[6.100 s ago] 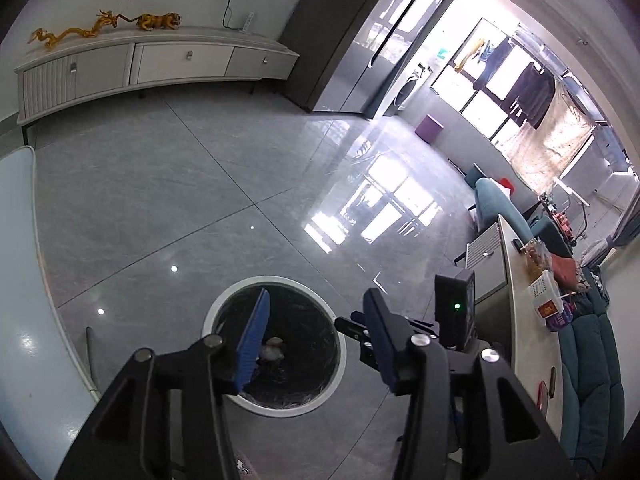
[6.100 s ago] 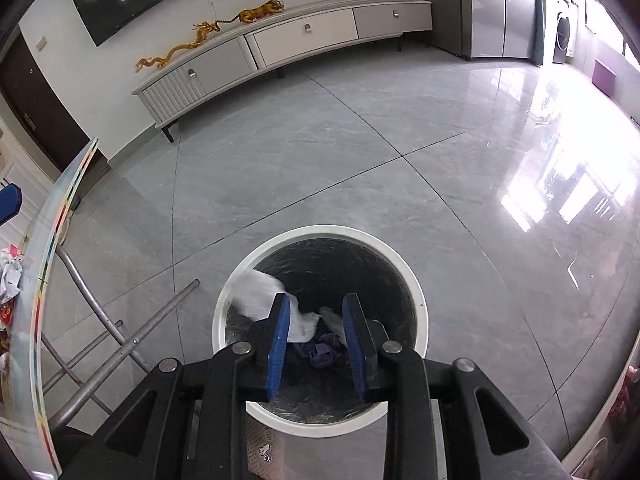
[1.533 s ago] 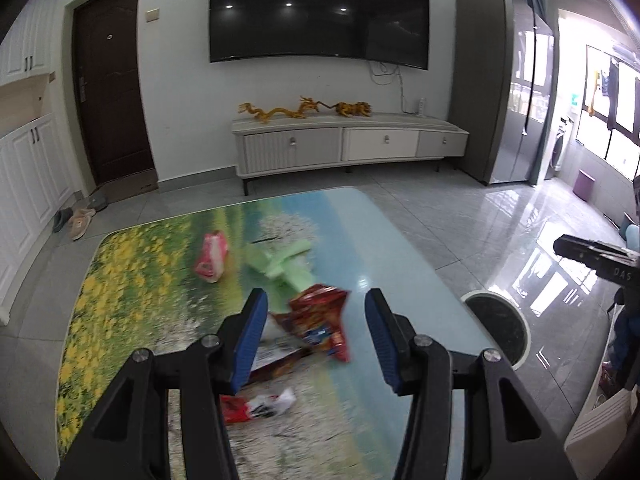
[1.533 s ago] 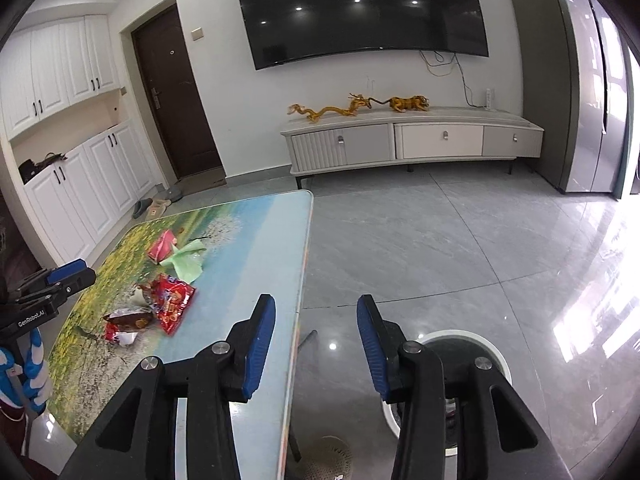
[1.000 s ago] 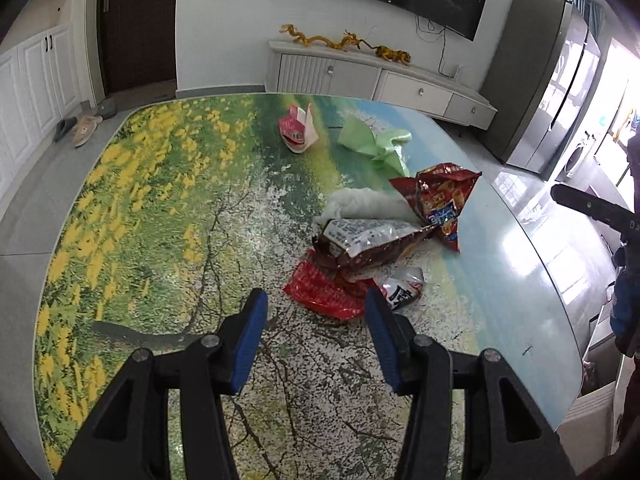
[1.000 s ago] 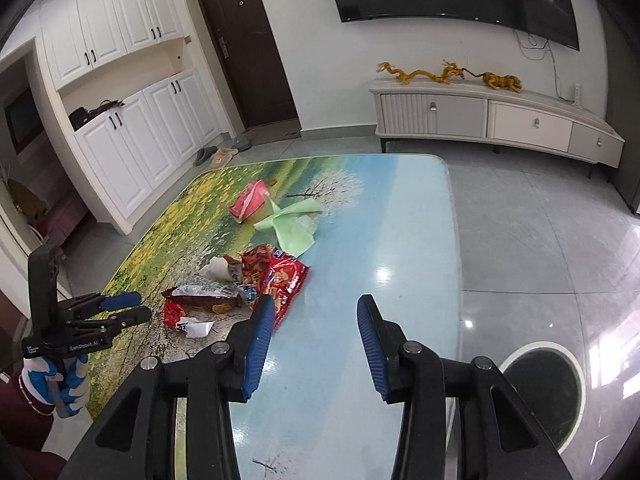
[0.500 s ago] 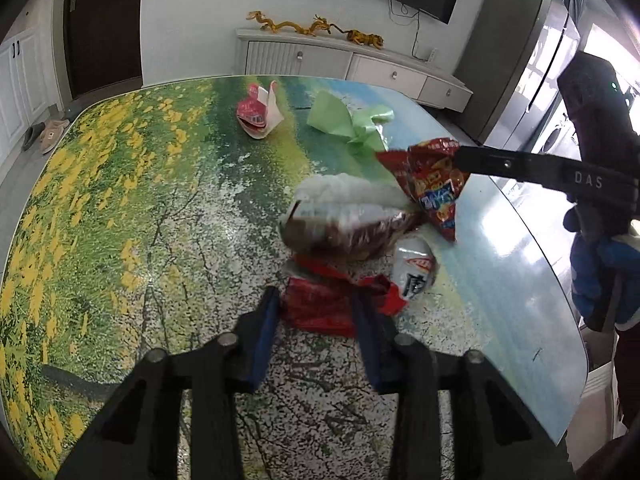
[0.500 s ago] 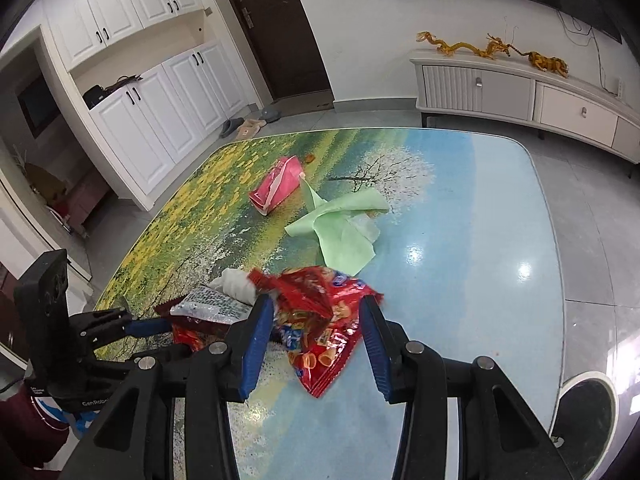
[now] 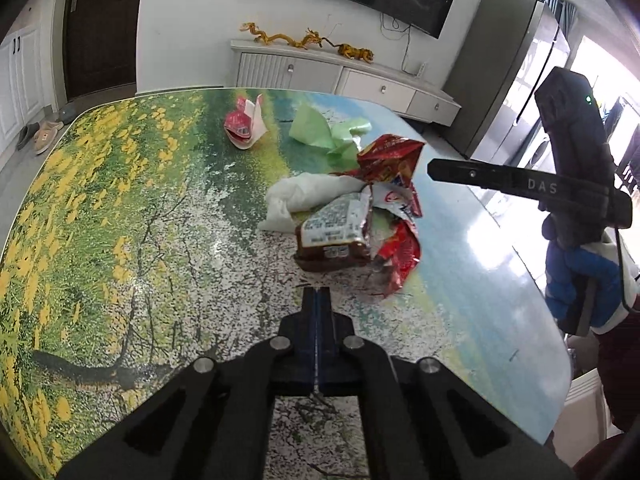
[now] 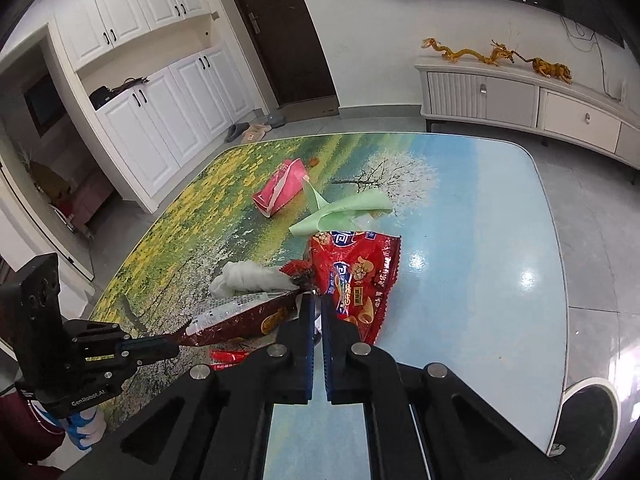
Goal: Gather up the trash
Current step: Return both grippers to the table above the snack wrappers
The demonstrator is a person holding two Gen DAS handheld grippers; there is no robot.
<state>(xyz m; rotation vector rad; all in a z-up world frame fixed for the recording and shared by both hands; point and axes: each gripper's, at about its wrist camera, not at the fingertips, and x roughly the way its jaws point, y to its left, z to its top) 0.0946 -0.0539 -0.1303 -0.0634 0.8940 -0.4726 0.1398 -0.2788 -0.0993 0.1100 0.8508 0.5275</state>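
Observation:
A pile of trash lies on the landscape-print table point(image 9: 120, 200): a brown snack bag point(image 9: 334, 236), a red chip bag point(image 10: 356, 276), a white crumpled tissue point(image 9: 304, 196), a red wrapper point(image 9: 400, 258). My left gripper point(image 9: 316, 294) is shut, its tips just short of the brown bag point(image 10: 240, 316), nothing visibly between them. My right gripper point(image 10: 316, 300) is shut on the edge of the red chip bag point(image 9: 390, 160), which looks lifted. A green paper point(image 10: 344, 212) and a pink packet point(image 10: 280, 190) lie farther back.
The round white-rimmed trash bin point(image 10: 592, 416) stands on the floor past the table's right corner. A white TV cabinet point(image 10: 520, 100) lines the far wall. White cupboards point(image 10: 160, 100) and a dark door point(image 10: 288, 32) stand beyond the table.
Both grippers came from the bin to the table and closed: the left shut near the brown bag and red wrapper, the right shut on the red chip bag. The pile shifted.

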